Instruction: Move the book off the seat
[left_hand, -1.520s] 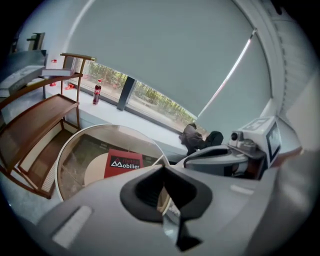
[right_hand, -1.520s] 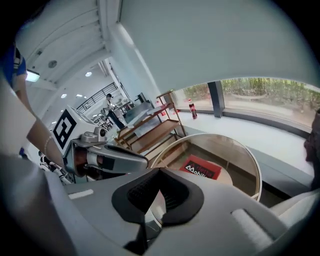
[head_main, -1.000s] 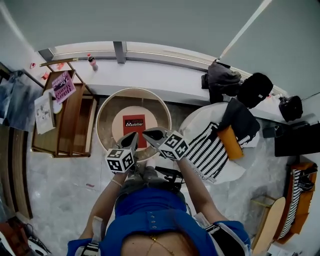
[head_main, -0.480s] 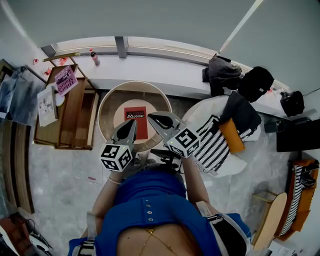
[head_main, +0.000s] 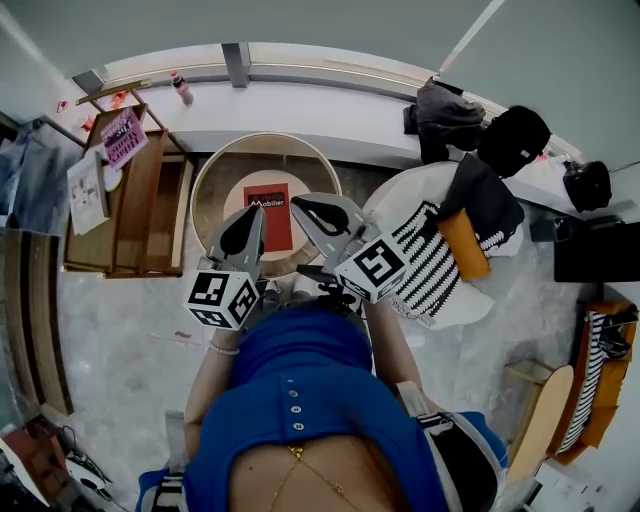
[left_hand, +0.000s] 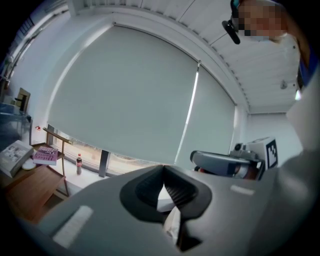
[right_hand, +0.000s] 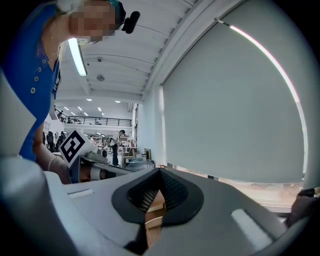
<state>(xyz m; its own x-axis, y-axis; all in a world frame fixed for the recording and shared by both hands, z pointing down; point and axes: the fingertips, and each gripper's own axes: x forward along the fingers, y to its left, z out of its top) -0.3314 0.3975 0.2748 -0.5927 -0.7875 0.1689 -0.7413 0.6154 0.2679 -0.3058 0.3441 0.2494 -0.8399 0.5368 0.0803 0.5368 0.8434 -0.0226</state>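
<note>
Book (head_main: 272, 208): red cover, lies flat in the middle of the round seat (head_main: 212, 190), upper centre of the head view. Not lifted, nothing touches it.

Left hand-held gripper (head_main: 248, 222) and right hand-held gripper (head_main: 312, 212): side by side in front of the person, overlapping the book's edges in the frame. Their own views look out at the window blind, not down. Both have jaws pressed together, nothing between them.

Judgement: task effectively unstarted. Lowering, opening the jaws, grasp, lift and set-down off the seat all remain. Wooden rack (head_main: 150, 210) at left is one possible spot.
</note>
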